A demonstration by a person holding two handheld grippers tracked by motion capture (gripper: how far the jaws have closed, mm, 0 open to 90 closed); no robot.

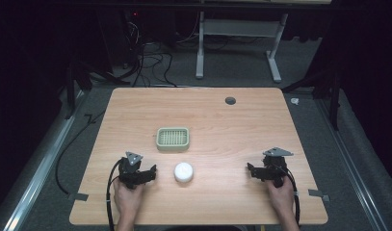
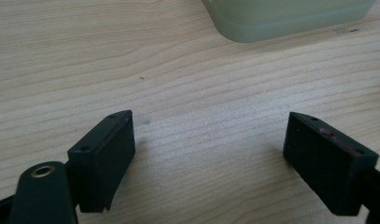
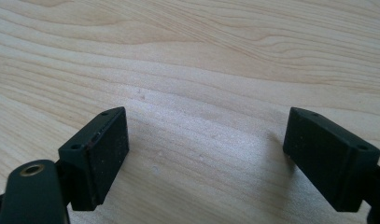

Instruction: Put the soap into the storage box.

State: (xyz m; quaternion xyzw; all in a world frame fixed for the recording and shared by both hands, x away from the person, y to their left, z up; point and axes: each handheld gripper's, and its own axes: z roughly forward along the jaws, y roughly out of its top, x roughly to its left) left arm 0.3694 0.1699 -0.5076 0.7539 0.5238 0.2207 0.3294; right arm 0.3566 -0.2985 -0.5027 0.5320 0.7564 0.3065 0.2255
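Left gripper (image 1: 152, 171), lower left of the high view: held low over the table (image 1: 217, 120), jaws spread wide, nothing between them. In the left gripper view the same gripper (image 2: 211, 140) shows bare wood between its jaws, and the tray's (image 2: 290, 18) pale green corner sits at the upper right of the frame, well apart from the jaw tips

Right gripper (image 1: 250, 169), lower right of the high view: also low over the table, jaws spread, nothing held. Right gripper view: gripper (image 3: 207, 135) over bare wood grain

Puck (image 1: 183, 172): white, round, on the table in the lower middle of the high view, just right of the left gripper, not touching it

Tray (image 1: 173, 139): green, with a gridded inside, mid-frame, just above the puck and apart from it

Both hands grip the grippers from the bottom edge of the frame
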